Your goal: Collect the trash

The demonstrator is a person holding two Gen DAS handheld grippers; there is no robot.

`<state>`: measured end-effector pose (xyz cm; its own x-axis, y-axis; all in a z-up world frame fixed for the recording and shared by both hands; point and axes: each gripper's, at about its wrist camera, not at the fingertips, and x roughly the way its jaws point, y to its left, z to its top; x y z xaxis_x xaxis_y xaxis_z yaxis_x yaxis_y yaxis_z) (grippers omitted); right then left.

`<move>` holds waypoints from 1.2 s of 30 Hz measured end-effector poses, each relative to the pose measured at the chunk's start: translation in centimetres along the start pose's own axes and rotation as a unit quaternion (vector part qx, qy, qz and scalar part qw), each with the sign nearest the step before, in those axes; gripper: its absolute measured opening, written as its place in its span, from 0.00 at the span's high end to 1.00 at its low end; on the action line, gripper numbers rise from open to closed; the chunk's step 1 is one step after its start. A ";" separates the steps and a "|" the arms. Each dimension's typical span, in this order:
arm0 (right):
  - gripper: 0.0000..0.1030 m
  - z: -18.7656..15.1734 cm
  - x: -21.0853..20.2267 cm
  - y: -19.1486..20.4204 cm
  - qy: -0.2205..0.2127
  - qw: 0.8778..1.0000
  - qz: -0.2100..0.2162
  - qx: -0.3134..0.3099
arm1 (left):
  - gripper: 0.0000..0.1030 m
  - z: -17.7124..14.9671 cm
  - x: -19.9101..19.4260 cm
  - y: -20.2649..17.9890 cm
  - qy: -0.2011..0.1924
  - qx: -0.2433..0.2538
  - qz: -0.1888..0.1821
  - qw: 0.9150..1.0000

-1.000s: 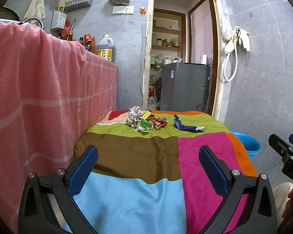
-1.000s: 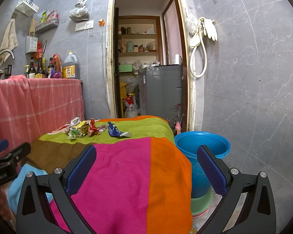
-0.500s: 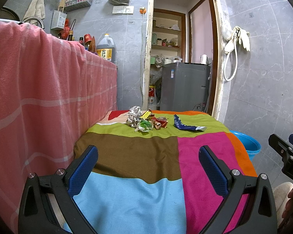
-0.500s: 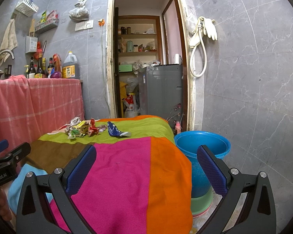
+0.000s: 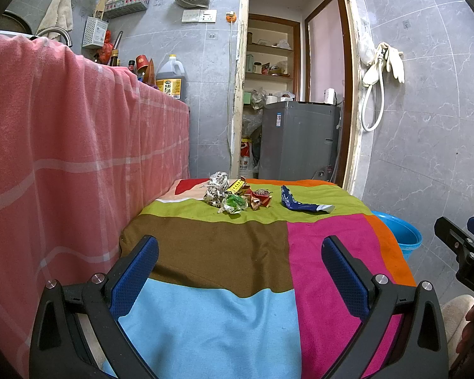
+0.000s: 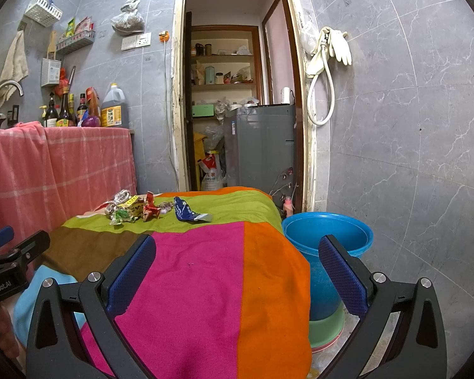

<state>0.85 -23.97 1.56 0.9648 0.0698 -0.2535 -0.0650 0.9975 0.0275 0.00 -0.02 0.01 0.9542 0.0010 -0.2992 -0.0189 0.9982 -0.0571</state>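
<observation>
Left wrist view first: the left gripper (image 5: 237, 271) hangs over the near end of a table draped in a patchwork cloth (image 5: 211, 325), its blue-padded fingers (image 5: 136, 271) spread wide with nothing between them. Far ahead, on the green strip at the far end of the cloth, sits the trash: a tight cluster of crumpled wrappers (image 5: 233, 195), white printed paper, a yellow slip, green and red scraps all touching one another. Just to the right of that heap, apart from it, lies a blue wrapper (image 5: 297, 203) with a silvery end. A pink checked cloth (image 5: 63, 158) hangs along the left side. Beyond the table's right edge the rim of a blue bucket (image 5: 404, 233) peeks out, and the right gripper (image 5: 464, 246) pokes in at the right border; from here I cannot tell how its jaws stand.

Over to the right wrist view: the right gripper (image 6: 237, 271) is spread fully apart too, empty, poised above the pink and orange patches of the cloth (image 6: 205, 284). The wrapper cluster (image 6: 129, 208) and the blue wrapper (image 6: 186, 213) lie well ahead on the green strip. The blue bucket (image 6: 328, 237) stands on the floor just beside the table's right corner, stacked on a green basin (image 6: 325, 331). The left gripper (image 6: 12, 252) shows at the left edge.
</observation>
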 end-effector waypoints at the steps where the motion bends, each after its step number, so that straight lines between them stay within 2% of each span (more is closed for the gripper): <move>1: 0.00 0.0 0.0 0.0 0.000 1.000 0.000 0.000 | 0.02 0.0 0.0 0.0 0.000 0.000 0.000 1.000; 22: 0.00 0.4 0.5 0.5 0.000 1.000 0.012 -0.004 | 0.02 0.1 0.9 1.3 0.006 -0.011 0.012 1.000; 36: 0.00 2.3 4.4 0.8 0.008 0.999 0.053 -0.009 | 0.02 2.8 3.9 2.2 -0.002 -0.013 0.030 0.999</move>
<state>5.67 -22.93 2.72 0.9483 0.1742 -0.2654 -0.1706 0.9847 0.0366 4.53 2.35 1.43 0.9525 0.0618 -0.2982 -0.0847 0.9943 -0.0644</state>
